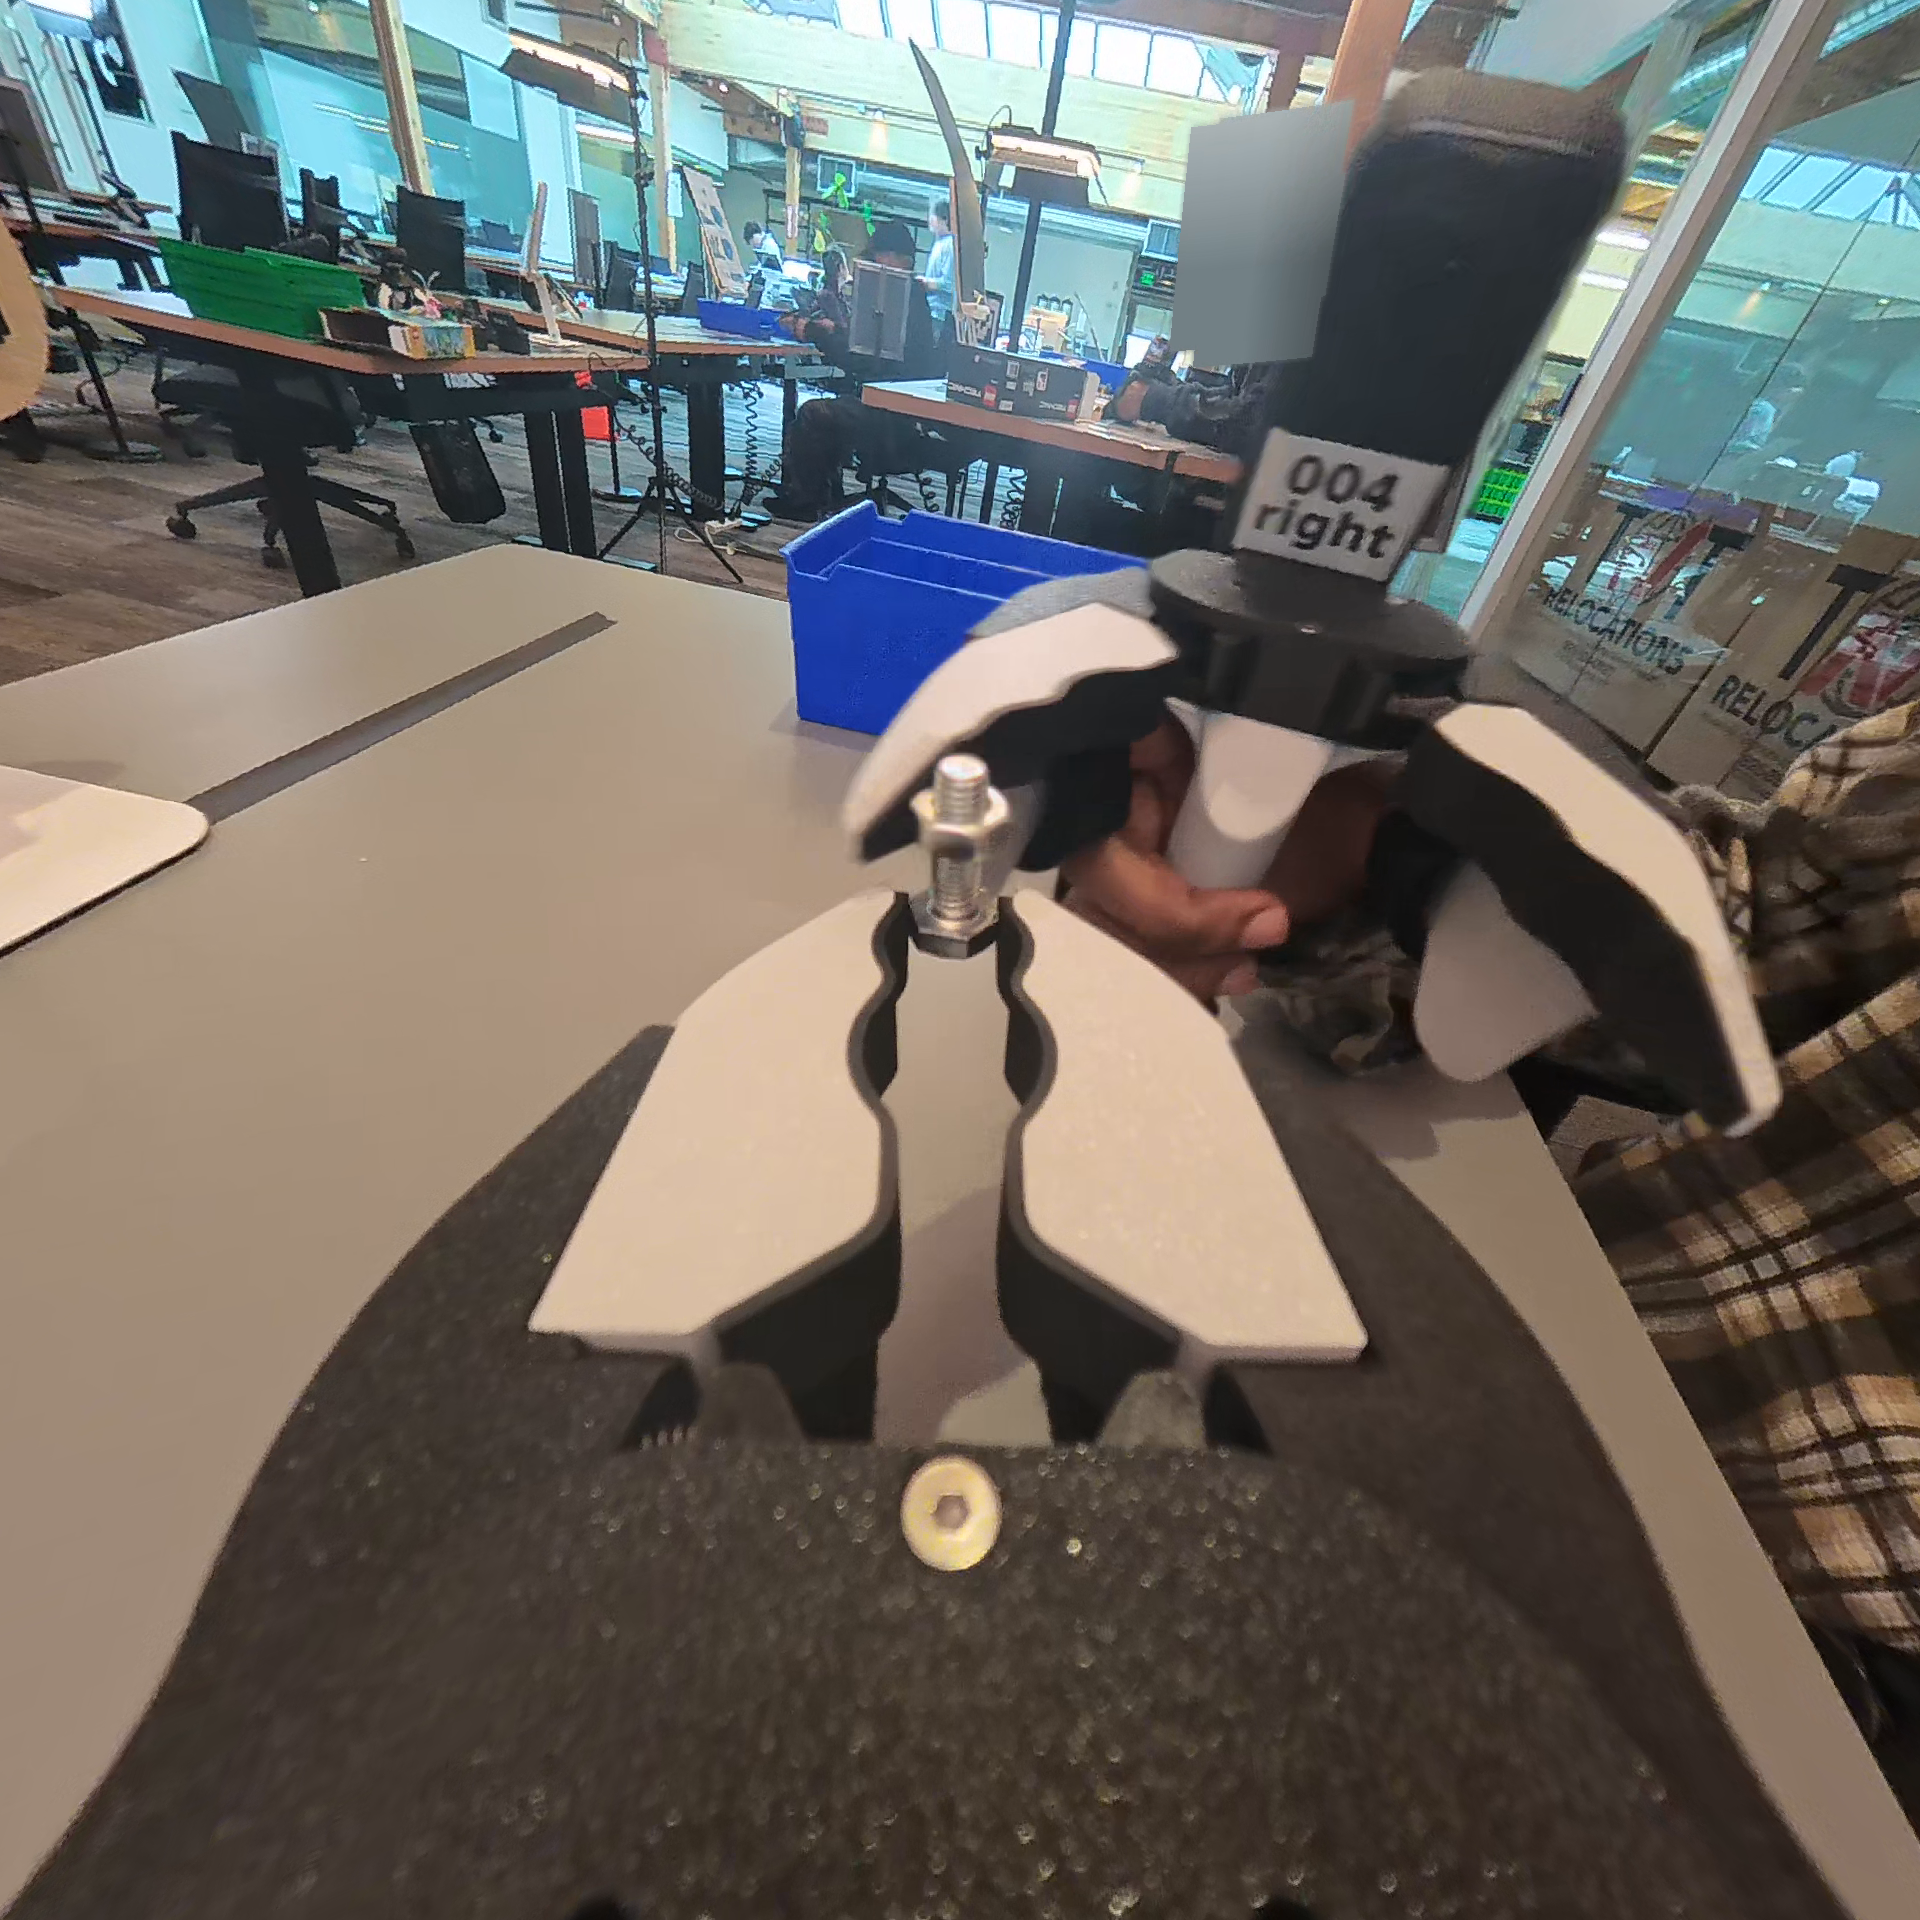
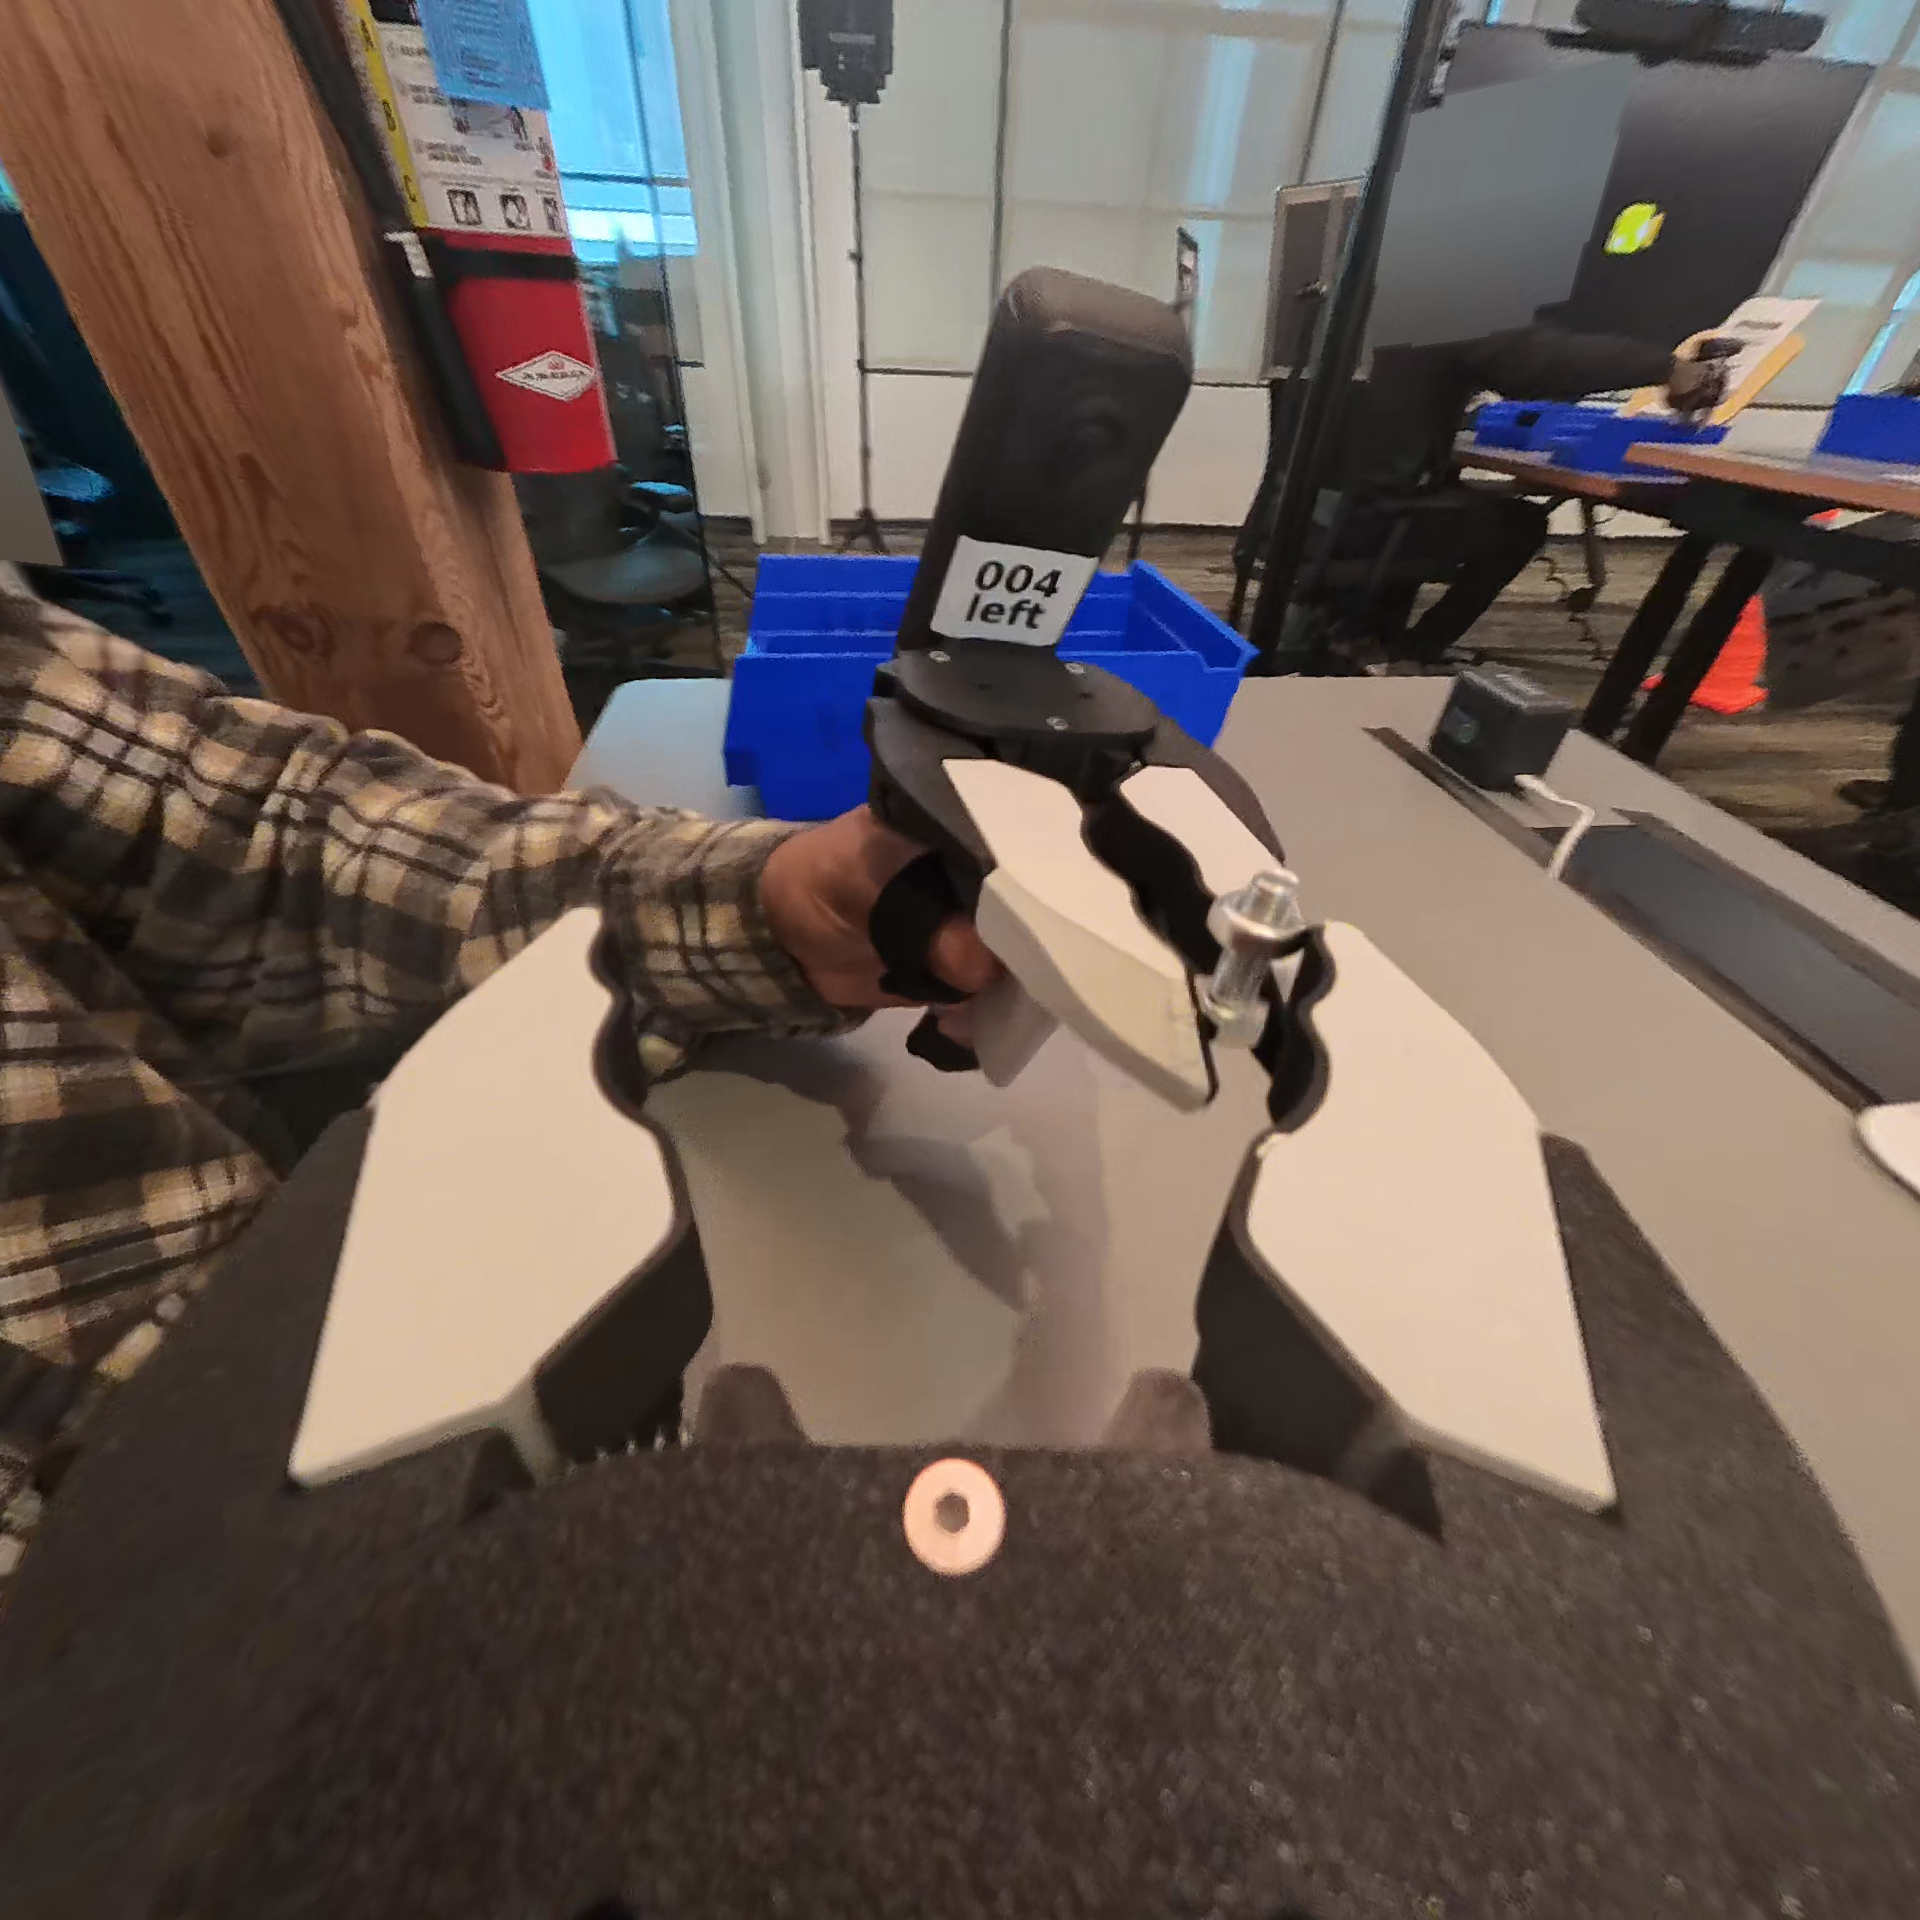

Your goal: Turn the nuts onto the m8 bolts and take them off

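The left gripper [image 1: 948,935] clenched the bolt [image 1: 951,878] by its head at its jaw tips. 1 nut [image 1: 958,821] sat near the bolt's free end, beside the right gripper [image 2: 966,1023], whose jaws were spread wide; judged mid-thread, direction unclear.

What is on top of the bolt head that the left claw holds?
The threaded bolt stands upright with a nut near its tip. The left claw covers most of the head.

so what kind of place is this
Probably an open-plan office or lab workspace: rows of desks with monitors and office chairs, glass partitions, and a fire extinguisher on a wooden post.
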`<action>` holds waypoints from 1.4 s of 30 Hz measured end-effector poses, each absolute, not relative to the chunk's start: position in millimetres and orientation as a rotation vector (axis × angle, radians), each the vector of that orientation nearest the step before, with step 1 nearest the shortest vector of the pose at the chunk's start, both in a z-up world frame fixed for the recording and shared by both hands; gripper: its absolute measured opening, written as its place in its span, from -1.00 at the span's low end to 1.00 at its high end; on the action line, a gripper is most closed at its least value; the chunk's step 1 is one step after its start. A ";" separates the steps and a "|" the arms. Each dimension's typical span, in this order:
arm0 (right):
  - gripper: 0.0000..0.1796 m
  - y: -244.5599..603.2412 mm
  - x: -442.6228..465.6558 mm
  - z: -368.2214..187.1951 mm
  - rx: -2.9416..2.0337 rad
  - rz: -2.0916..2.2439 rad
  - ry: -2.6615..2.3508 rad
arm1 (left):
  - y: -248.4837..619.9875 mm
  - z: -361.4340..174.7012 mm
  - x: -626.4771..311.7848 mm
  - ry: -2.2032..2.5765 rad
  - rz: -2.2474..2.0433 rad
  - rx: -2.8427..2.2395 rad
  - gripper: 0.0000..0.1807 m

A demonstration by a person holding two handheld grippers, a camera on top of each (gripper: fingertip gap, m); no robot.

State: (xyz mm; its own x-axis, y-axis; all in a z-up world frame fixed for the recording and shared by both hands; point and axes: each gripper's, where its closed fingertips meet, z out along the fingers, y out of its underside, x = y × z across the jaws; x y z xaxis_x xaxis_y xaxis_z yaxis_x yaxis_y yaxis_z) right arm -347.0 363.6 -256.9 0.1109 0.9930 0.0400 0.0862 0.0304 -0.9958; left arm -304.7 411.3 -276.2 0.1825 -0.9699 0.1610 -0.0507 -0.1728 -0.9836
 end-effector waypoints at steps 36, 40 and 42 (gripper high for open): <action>0.33 358.0 -347.0 -248.5 -1.265 1.014 -1.189 | 412.1 -268.2 -309.0 1.014 -1.175 -1.452 -0.83; 0.17 371.5 -335.1 -236.7 -1.256 0.994 -1.129 | 410.7 -270.2 -307.3 1.026 -1.175 -1.456 -0.83; -0.05 380.8 -330.9 -228.2 -1.250 1.015 -1.094 | 408.4 -270.6 -304.9 1.040 -1.168 -1.452 -0.83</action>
